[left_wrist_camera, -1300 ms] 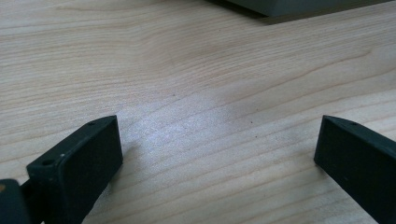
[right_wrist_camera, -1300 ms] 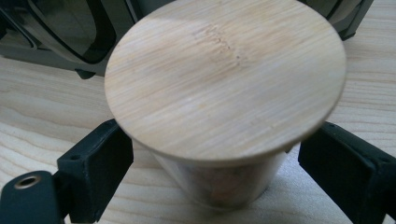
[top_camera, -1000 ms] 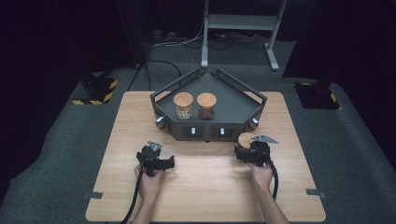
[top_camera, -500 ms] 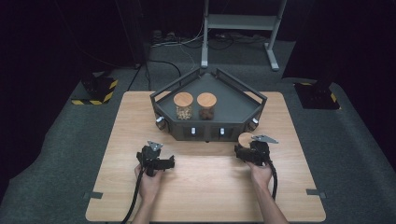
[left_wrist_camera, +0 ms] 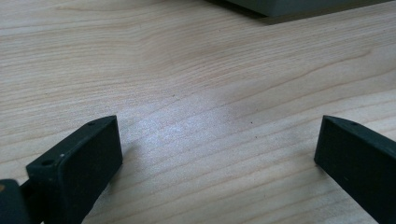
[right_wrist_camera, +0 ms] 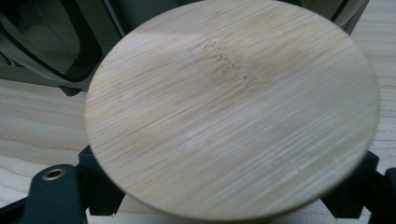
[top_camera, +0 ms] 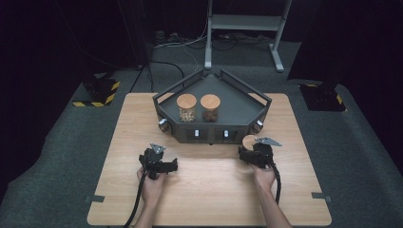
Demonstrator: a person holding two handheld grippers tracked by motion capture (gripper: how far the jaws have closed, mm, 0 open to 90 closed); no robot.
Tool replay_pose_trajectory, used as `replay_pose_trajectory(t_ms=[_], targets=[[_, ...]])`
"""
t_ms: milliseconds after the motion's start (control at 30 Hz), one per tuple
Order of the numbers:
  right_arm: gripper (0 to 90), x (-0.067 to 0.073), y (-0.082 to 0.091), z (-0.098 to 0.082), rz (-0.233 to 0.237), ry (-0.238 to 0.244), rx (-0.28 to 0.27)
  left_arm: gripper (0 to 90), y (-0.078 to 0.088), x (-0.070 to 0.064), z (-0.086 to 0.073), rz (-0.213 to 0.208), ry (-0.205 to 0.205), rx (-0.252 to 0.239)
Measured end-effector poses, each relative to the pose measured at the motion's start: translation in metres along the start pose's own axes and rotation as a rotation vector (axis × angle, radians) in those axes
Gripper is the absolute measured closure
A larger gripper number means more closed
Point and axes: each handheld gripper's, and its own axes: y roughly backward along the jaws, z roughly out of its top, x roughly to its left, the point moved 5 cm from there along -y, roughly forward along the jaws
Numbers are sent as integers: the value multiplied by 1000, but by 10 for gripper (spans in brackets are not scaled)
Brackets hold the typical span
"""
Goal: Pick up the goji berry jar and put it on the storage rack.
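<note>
The wooden counter (top_camera: 209,190) has broad bare room across its near half, its edges well apart from both hands. At its far middle stands a dark five-sided tray (top_camera: 242,109) with low walls, holding two wood-lidded jars: one (top_camera: 186,107) with pale contents, one (top_camera: 210,107) with dark, just beside each other and upright. The left tongs (top_camera: 166,165) lie low over bare wood, jaws wide apart and holding nothing. The right tongs (top_camera: 248,151) sit just before the tray's front wall, clamped on a jar with a round wooden lid (right_wrist_camera: 231,107), lid facing up, axis upright.
</note>
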Motion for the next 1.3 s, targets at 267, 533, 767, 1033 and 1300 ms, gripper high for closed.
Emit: replay_pose_trajectory(t_ms=[267,533,767,1033,1300], targets=[[214,1,-2,0,-22,6,-3,9,0,0,0,0,0,0],[232,2,-2,0,-47,33,-3,9,0,0,0,0,0,0],[247,5,-1,1,-80,62,-9,9,0,0,0,0,0,0],[255,7,0,2,-104,81,-7,9,0,0,0,0,0,0],[256,8,0,4,-112,70,16,9,0,0,0,0,0,0]])
